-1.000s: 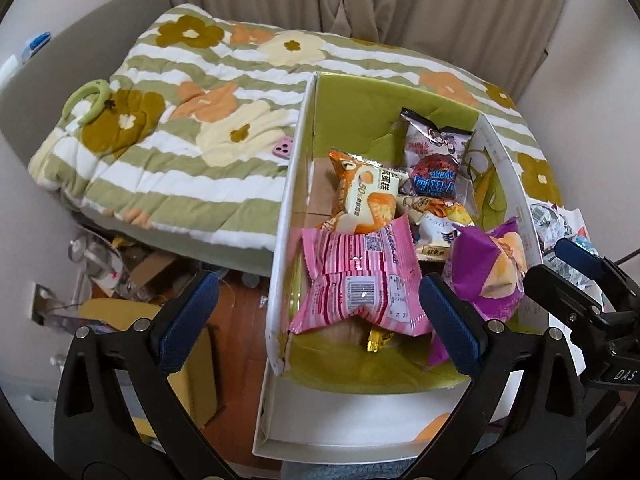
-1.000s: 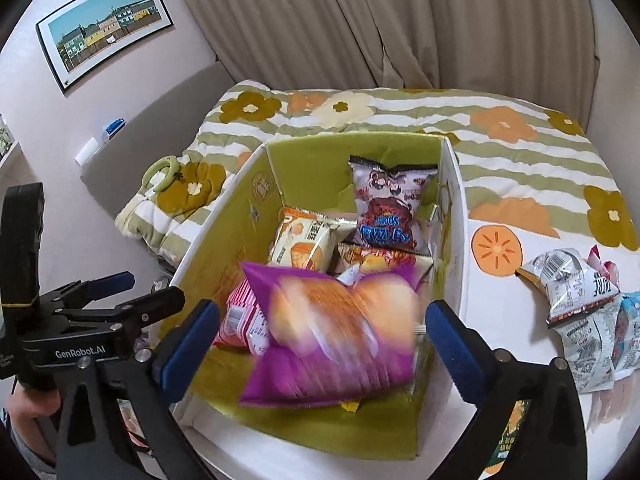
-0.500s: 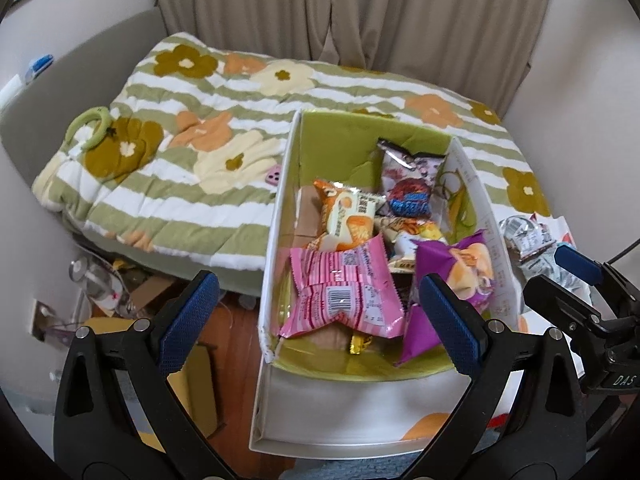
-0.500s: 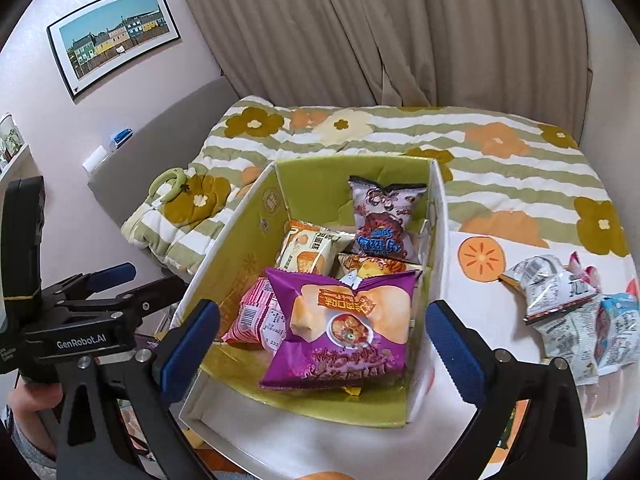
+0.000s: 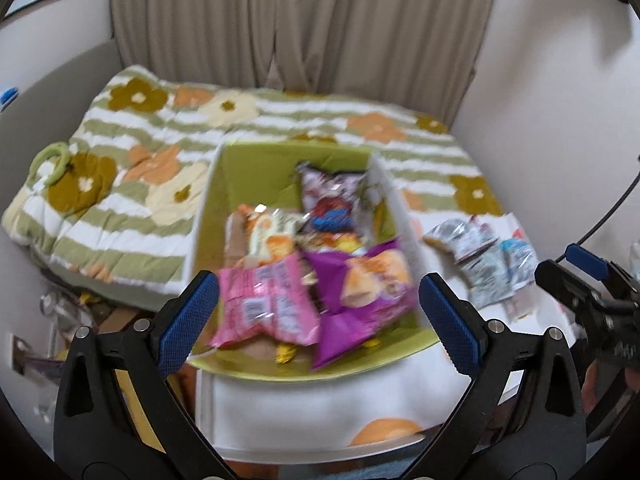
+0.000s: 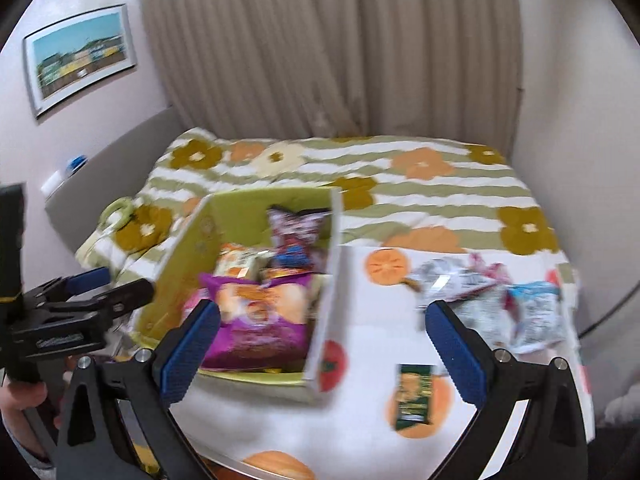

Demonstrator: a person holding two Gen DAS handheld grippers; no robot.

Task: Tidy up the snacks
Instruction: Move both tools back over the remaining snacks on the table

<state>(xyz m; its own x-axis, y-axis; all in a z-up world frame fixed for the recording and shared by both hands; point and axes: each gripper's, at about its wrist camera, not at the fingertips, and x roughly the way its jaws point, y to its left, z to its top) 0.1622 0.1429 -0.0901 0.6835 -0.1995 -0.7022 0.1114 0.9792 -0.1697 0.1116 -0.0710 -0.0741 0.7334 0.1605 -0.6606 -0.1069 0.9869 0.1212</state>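
My left tongs (image 5: 320,312): spread wide, nothing between the blue pads, hovering in front of the box.

My right tongs (image 6: 322,340): likewise spread wide and empty, hanging over the surface (image 6: 360,408) just right of the box's near corner.

Box (image 5: 400,208), green inside, white outside: stands on the white cloth printed with orange fruit, its far end against the bed.

Contents of box, near end: pink packet (image 5: 266,304) on the left; purple crisp bag (image 5: 368,288) on the right, touching the pink one and leaning toward the right wall.

Contents of box, middle: orange-and-white packet (image 5: 270,236), with a yellowish packet partly hidden just right of it.

Contents of box, far end: dark packet with red and blue print (image 5: 332,200), propped nearly upright.

Snacks outside the box, on the surface: a cluster of silver and pale blue packets (image 6: 492,300) well to the right of the box; one small dark green packet (image 6: 414,400) lying flat on an orange print, nearer to me.

Bed: striped green-and-white quilt with flowers (image 5: 160,152); a green ring (image 5: 50,160) lies at its left edge.

Both views are blurred; packet lettering cannot be read.
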